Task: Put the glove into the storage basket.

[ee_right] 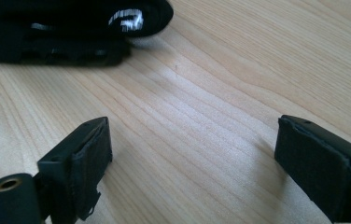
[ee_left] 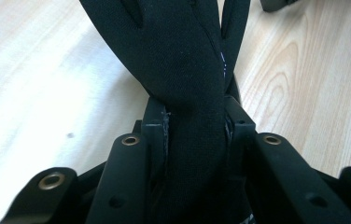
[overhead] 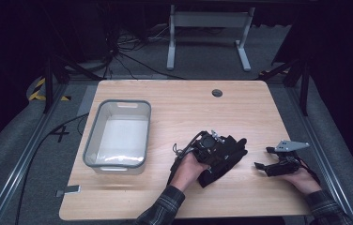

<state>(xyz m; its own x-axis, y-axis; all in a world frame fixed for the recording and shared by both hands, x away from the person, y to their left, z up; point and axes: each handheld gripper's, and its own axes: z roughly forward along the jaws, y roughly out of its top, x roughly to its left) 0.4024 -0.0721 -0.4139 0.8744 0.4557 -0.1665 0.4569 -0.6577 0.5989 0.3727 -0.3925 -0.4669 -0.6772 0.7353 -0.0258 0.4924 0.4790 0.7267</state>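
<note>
A black glove [overhead: 233, 157] lies on the wooden table [overhead: 179, 108] right of centre near the front. My left gripper [overhead: 226, 150] sits on it, held in a hand. In the left gripper view the jaws of the left gripper [ee_left: 194, 112] are shut on the glove [ee_left: 173, 46], whose fabric rises between them with its fingers spreading beyond. My right gripper [overhead: 263, 158] rests low over the table just right of the glove, jaws pointing at it. In the right gripper view this gripper [ee_right: 192, 149] stands open over bare wood, the glove [ee_right: 71, 28] ahead at the upper left.
A grey-rimmed, see-through bin [overhead: 92, 136] stands on the left part of the table, nothing visible inside. A round cable hole [overhead: 217, 93] sits near the far edge. A small grey tab [overhead: 69, 190] lies at the front left corner. Cables and a white desk frame [overhead: 207, 28] are on the floor beyond.
</note>
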